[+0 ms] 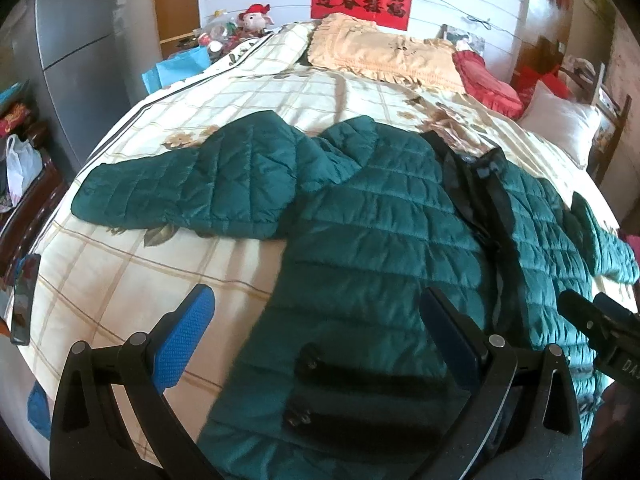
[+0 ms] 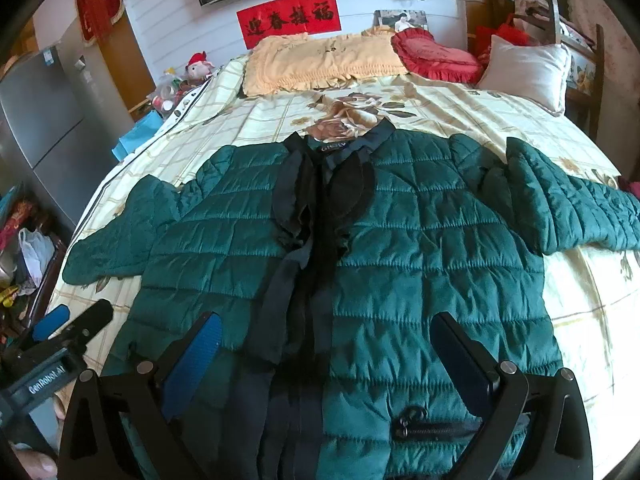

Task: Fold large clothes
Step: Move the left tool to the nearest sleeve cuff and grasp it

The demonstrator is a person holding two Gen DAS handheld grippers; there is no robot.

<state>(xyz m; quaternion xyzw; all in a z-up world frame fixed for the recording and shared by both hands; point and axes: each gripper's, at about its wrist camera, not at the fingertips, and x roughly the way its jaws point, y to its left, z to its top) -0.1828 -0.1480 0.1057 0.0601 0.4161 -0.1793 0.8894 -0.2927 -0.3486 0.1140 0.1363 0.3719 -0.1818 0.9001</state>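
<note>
A dark green quilted jacket [image 2: 400,248] lies spread face up on the bed [image 2: 460,108], collar toward the pillows, its black front placket [image 2: 308,248] down the middle and both sleeves out to the sides. In the left wrist view the jacket [image 1: 380,232] fills the middle, with its left sleeve [image 1: 180,184] stretched to the left. My left gripper [image 1: 316,304] is open over the jacket's lower left hem and holds nothing. My right gripper [image 2: 328,332] is open over the lower front near a zip pocket [image 2: 432,428] and holds nothing.
Pillows line the head of the bed: yellow [image 2: 320,60], red [image 2: 436,56], white [image 2: 524,68]. A grey fridge [image 1: 80,52] stands at the left. A phone [image 1: 24,300] lies on the bed's left edge. A wooden chair [image 2: 576,52] stands at the right.
</note>
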